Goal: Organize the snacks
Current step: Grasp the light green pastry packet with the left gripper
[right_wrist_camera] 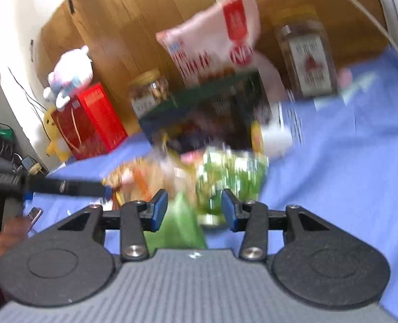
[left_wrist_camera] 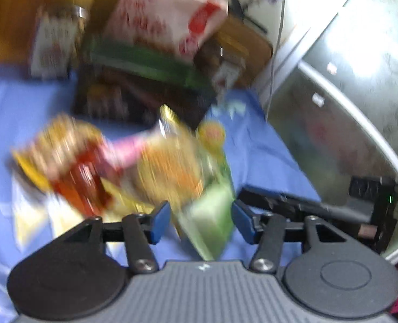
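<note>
Blurrily, left tongs (left_wrist_camera: 202, 222) and right tongs (right_wrist_camera: 194, 210) agape, straddling green packet (left_wrist_camera: 212, 223).

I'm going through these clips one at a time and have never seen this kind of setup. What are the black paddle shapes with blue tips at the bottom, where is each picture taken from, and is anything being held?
There is no robot here. A person holds a two-finger gripper in each hand, and each gripper carries a wide-angle camera that looks along its own fingers. One picture is from the left gripper, the other from the right gripper. The black parts are the gripper bodies; the blue pads are the fingertips.

Both pictures are blurred by motion. On the blue cloth lies a loose heap of snack packets, among them a green packet that lies between the fingers in both views. Behind stand a dark box, a pink and red bag and yellow-lidded jars.

Both grippers look open. I can't see either gripping anything.
</note>
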### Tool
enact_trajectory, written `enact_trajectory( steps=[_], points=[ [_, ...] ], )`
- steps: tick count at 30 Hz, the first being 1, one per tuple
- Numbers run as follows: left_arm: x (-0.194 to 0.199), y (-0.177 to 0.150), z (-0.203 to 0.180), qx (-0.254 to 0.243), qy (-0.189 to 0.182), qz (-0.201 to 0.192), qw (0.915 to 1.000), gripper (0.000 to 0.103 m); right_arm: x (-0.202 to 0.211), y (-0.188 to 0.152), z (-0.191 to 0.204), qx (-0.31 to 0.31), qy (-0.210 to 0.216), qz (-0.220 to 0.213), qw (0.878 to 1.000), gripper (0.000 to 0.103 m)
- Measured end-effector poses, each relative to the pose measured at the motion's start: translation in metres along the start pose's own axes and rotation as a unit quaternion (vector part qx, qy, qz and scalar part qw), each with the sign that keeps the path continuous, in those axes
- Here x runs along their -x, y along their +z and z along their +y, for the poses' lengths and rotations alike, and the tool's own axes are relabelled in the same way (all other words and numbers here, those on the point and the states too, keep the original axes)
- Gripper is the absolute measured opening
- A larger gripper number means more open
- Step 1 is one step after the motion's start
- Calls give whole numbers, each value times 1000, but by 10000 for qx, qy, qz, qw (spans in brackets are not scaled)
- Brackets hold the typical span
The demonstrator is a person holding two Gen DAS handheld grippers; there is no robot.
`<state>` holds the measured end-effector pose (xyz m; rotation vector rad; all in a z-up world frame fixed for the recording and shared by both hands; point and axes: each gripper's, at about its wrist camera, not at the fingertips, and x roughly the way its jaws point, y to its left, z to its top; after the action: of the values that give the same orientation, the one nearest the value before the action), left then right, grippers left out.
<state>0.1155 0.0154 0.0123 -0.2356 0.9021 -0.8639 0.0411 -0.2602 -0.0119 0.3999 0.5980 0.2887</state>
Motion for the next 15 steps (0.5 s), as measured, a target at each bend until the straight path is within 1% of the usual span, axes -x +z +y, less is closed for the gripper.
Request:
enact_trajectory(
  steps=[2, 3, 4, 7, 11, 13, 15],
  points=[
    [-15, -9, -2, 85, 72, 177, 9998, 54, -6, -3, 3, -47, 98, 67, 9999, 47],
    [-19, -12, -2, 96, 150, 172, 9997, 54, -8, -5, 6, -27, 52, 81, 10000, 47],
    [-18, -15, -5, 64, 229, 47, 9997, 54, -10, -6, 8, -38, 40, 99, 9999, 49],
    [-13, -17, -10, 114, 293, -5, 9995, 51, -9, -14, 14, -132, 143, 215, 9996, 50],
    [-5, -30, -14, 101, 355, 16, 9993, 39, 6, -28, 24, -52, 105, 214, 9997, 50],
    [2, -38, -12, 172, 303, 29, 9994, 39, 13, -36, 28, -56, 152, 221, 9996, 50],
    [13, -47, -10, 192, 305, 2, 9993, 39, 20, -45, 37, 108, 365, 274, 9989, 56]
  ],
)
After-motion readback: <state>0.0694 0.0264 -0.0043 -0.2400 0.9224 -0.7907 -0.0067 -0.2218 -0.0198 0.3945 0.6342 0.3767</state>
